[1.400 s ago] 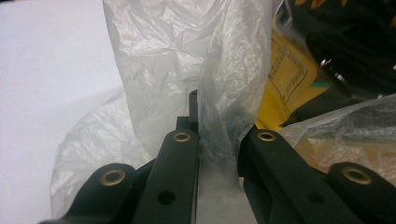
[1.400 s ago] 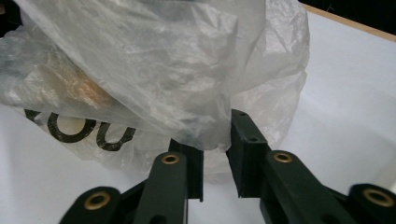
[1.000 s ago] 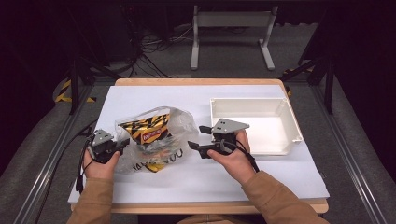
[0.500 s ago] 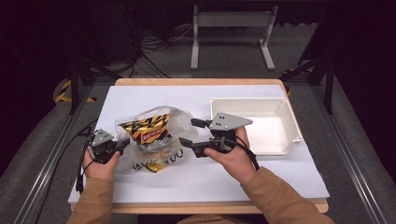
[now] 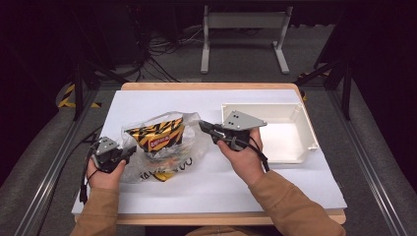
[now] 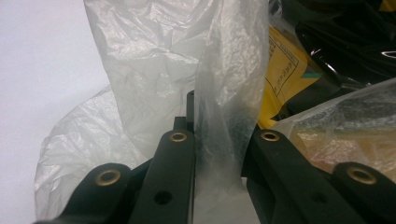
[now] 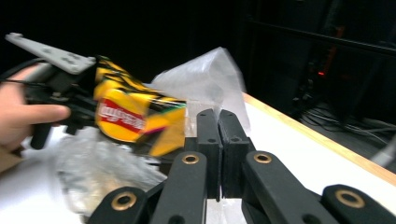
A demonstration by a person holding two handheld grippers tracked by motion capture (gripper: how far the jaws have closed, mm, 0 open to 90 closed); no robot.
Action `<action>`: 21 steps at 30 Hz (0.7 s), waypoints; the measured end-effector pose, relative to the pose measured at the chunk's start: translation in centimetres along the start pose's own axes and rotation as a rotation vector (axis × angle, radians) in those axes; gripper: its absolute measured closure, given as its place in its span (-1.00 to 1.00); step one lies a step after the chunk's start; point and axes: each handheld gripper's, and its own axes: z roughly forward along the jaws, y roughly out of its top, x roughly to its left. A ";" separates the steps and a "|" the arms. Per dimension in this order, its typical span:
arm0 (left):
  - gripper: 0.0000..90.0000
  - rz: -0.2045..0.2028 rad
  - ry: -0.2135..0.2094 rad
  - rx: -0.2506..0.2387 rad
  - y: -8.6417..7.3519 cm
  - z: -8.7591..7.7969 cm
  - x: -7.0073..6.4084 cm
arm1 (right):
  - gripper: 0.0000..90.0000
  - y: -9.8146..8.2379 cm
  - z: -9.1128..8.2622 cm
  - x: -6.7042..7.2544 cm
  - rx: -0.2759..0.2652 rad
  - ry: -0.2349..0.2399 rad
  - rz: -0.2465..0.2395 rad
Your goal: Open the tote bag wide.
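Note:
A clear plastic bag (image 5: 184, 150) lies on the white table top, holding a yellow and black snack packet (image 5: 155, 135) and other small items. My left gripper (image 5: 129, 152) is at the bag's left edge, shut on a fold of the film (image 6: 224, 93). My right gripper (image 5: 202, 126) is at the bag's upper right edge. Its jaws have just been closing and now stand together (image 7: 217, 114), with the bag's film (image 7: 205, 79) rising in a peak right at the tips, seemingly pinched. The packet (image 7: 123, 116) and the other hand's gripper (image 7: 56, 79) lie beyond them.
A white rectangular tray (image 5: 307, 130) stands to the right of my right hand, nothing in it. The white sheet (image 5: 275, 187) covers the wooden table; its front edge is near my forearms. Dark floor, cables and a metal stand lie behind.
My right gripper has moved left to the bag's edge and risen a little, and its jaws have gone from wide apart to together. The left gripper has stayed put.

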 end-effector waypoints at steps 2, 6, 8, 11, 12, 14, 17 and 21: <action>0.85 0.001 0.001 0.000 0.0 0.0 0.0 | 0.99 -0.4 0.0 -0.4 0.008 -0.030 0.003; 0.85 0.001 0.000 0.000 0.0 0.0 -0.1 | 0.99 -1.5 0.0 -1.2 0.034 -0.083 0.025; 0.84 0.005 0.000 0.003 0.0 0.0 0.0 | 0.99 -1.8 0.0 -1.4 0.043 -0.092 0.031; 0.85 0.005 0.000 0.006 -0.1 -0.1 0.0 | 0.99 -2.7 0.2 -2.0 0.065 -0.116 0.053; 0.84 0.006 0.003 0.002 -0.1 -0.1 0.0 | 0.99 -3.3 0.3 -2.2 0.084 -0.113 0.075; 0.84 0.001 0.001 0.001 -0.1 -0.1 0.0 | 0.99 -3.9 0.5 -2.1 0.108 -0.101 0.083; 0.85 0.001 0.000 0.001 -0.1 -0.1 0.0 | 0.98 -4.7 0.7 -1.4 0.130 -0.075 0.085; 0.84 0.000 -0.008 0.005 -0.3 0.1 0.0 | 0.96 -6.4 1.4 -0.1 0.162 -0.035 0.087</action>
